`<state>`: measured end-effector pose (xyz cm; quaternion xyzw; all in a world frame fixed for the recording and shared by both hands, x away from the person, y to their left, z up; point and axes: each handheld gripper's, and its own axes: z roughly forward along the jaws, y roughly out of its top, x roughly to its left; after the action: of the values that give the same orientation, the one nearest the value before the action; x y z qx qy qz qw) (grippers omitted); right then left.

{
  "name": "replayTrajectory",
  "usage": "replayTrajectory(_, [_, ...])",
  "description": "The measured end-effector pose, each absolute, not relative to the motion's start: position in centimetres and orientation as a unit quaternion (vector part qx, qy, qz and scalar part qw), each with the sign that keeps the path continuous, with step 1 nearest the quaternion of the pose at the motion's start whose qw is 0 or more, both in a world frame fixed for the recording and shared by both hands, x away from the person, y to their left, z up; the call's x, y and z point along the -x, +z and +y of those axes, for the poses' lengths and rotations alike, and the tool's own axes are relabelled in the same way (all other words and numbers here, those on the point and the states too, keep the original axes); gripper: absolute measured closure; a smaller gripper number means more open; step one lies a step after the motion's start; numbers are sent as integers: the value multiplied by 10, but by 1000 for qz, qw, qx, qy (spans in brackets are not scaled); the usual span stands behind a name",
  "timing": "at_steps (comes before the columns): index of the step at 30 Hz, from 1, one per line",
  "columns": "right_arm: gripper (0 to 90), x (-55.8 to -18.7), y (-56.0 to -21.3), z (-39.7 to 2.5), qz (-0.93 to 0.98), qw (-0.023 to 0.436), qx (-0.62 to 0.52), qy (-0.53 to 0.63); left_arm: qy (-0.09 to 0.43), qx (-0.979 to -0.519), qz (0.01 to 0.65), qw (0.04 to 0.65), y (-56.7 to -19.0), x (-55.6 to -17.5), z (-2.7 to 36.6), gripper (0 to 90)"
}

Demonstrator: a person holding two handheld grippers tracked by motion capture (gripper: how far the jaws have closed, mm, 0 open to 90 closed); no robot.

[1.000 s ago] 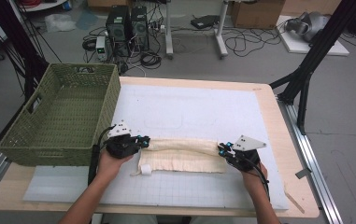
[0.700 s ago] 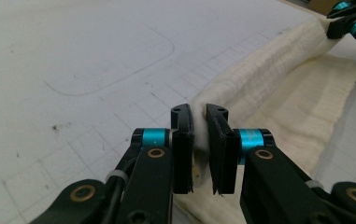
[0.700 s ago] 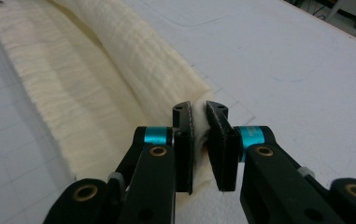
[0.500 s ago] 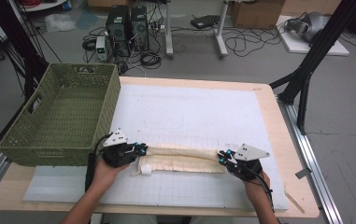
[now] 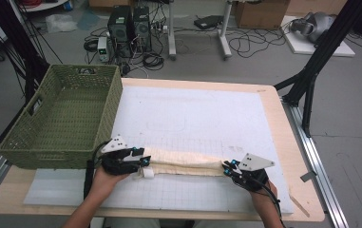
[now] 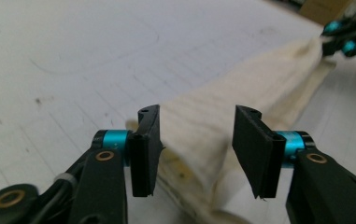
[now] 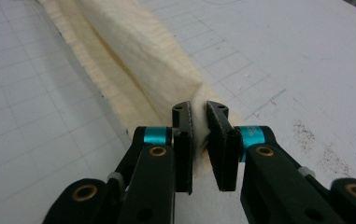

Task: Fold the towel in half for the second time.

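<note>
Near table's front edge, my right gripper [image 7: 199, 114] pinches one end of the folded cream cloth [image 5: 183, 161]; left gripper [image 6: 196, 128], jaws apart, straddles the other, beside green basket [image 5: 64, 118].

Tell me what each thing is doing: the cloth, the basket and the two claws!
Cream cloth: folded into a long strip, flat on the white mat.
Green basket: upright, nothing inside.
Left claw: open, jaws either side of the cloth's end.
Right claw: shut on the cloth's other end.
</note>
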<state>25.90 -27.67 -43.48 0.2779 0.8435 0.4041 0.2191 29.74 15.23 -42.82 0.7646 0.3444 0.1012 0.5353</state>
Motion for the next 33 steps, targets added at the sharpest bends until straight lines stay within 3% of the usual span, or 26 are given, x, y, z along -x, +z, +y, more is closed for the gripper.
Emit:
replayTrajectory(4, [811,-258,-434,-277,847,217,-275,400,104,-746,342,562,-415,-302,153,477])
replayTrajectory(12, [822,-255,-434,-281,855,204,-264,396,84,-773,335,532,-424,-317,134,566])
replayTrajectory(17, [720,-254,-434,-284,853,195,-271,401,76,-804,316,499,-434,-310,124,608])
replayTrajectory(25, [488,-250,-420,-299,809,254,-320,422,76,-822,313,469,-443,-303,124,639])
replayTrajectory(33, [507,-261,-411,-274,788,272,-349,428,67,-828,308,463,-443,-297,125,644])
